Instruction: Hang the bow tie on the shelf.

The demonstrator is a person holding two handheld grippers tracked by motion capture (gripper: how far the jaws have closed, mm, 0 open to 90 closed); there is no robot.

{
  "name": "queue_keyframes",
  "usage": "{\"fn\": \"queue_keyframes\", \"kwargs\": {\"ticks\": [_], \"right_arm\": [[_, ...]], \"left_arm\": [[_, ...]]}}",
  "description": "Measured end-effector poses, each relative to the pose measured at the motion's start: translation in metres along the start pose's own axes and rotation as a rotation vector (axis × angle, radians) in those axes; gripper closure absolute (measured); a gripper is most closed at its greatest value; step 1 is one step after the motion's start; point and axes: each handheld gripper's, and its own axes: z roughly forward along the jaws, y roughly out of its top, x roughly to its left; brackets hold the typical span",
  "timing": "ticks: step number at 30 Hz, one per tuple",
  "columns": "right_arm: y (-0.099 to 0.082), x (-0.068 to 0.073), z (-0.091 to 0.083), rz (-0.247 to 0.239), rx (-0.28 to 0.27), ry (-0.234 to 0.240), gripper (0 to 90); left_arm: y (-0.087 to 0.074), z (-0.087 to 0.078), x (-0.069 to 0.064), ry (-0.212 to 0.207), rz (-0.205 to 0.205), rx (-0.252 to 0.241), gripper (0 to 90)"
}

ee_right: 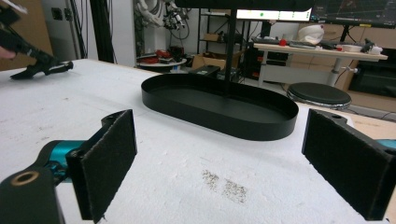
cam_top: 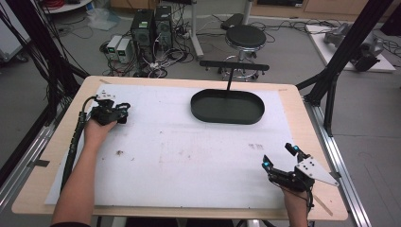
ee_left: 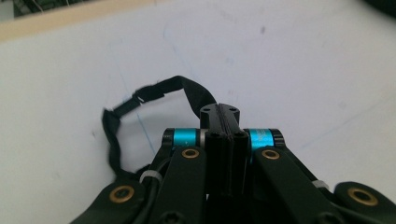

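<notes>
My left gripper [cam_top: 124,115] rests on the white sheet [cam_top: 189,156] at the far left of the table, held by a hand. In the left gripper view its jaws [ee_left: 219,112] are pressed together on the end of a thin black strap [ee_left: 154,88], which loops out to the left and curls back down beside the gripper. My right gripper [cam_top: 280,157] sits near the front right corner, with its jaws wide apart. Nothing lies between its pads [ee_right: 107,163] except bare, speckled sheet. From there the left gripper [ee_right: 42,65] shows far off at the left.
A black oval tray [cam_top: 198,111] with a low wall [ee_right: 224,123] and nothing in it sits at the back middle of the sheet. A black T-shaped stand [cam_top: 234,66] rises behind it. The wooden table edge [cam_top: 309,142] borders the sheet. A stool and computers stand on the floor beyond.
</notes>
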Motion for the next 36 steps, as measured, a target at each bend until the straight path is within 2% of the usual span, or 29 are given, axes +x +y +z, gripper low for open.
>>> {"fn": "queue_keyframes", "kwargs": {"ticks": [3,4,5,7,8,10,15,17,18,23,25,26,27,28,33,36], "right_arm": [[0.000,0.001,0.000,-0.001,0.004,0.002,9.4],[0.000,0.001,0.000,0.000,0.004,0.002,9.4],[0.000,0.001,0.000,0.003,0.003,0.002,9.4],[0.000,0.000,0.000,-0.001,-0.001,-0.001,9.4],[0.000,0.000,0.000,-0.001,-0.001,-0.001,9.4],[0.000,0.000,0.000,-0.002,-0.002,-0.002,9.4],[0.000,0.000,0.000,-0.004,-0.001,-0.001,9.4],[0.000,0.000,0.000,-0.004,-0.002,-0.001,9.4],[0.000,0.001,0.000,-0.002,-0.003,0.000,9.4],[0.001,0.000,-0.001,-0.002,-0.009,-0.001,9.4],[0.001,0.001,-0.001,-0.001,-0.006,0.001,9.4],[0.001,0.001,-0.001,-0.003,-0.007,0.001,9.4],[0.001,0.001,-0.001,-0.003,-0.008,0.000,9.4],[0.001,0.001,-0.001,-0.003,-0.008,0.000,9.4],[0.001,0.001,-0.001,-0.003,-0.013,0.003,9.4],[0.002,0.001,-0.001,0.000,-0.016,0.006,9.4]], "left_arm": [[0.006,-0.010,0.001,-0.023,-0.032,-0.093,88.7],[0.009,-0.017,0.001,-0.049,-0.050,-0.152,88.7],[0.009,-0.017,0.001,-0.049,-0.050,-0.152,88.7],[0.014,-0.025,0.001,-0.080,-0.063,-0.217,88.7],[0.014,-0.025,0.001,-0.080,-0.063,-0.217,88.7],[0.016,-0.030,-0.001,-0.111,-0.067,-0.255,88.8],[0.020,-0.034,-0.007,-0.152,-0.060,-0.293,88.8],[0.027,-0.035,-0.012,-0.168,-0.045,-0.280,88.8],[0.033,-0.036,-0.018,-0.176,-0.016,-0.286,88.8],[0.066,-0.044,-0.049,-0.230,0.067,-0.366,88.8],[0.078,-0.046,-0.062,-0.264,0.091,-0.395,88.8],[0.088,-0.046,-0.072,-0.293,0.107,-0.418,88.9],[0.088,-0.046,-0.072,-0.293,0.107,-0.418,88.8],[0.093,-0.045,-0.079,-0.305,0.111,-0.426,88.8],[0.117,-0.038,-0.109,-0.389,0.140,-0.460,88.9],[0.127,-0.031,-0.125,-0.437,0.141,-0.471,88.9]]}}
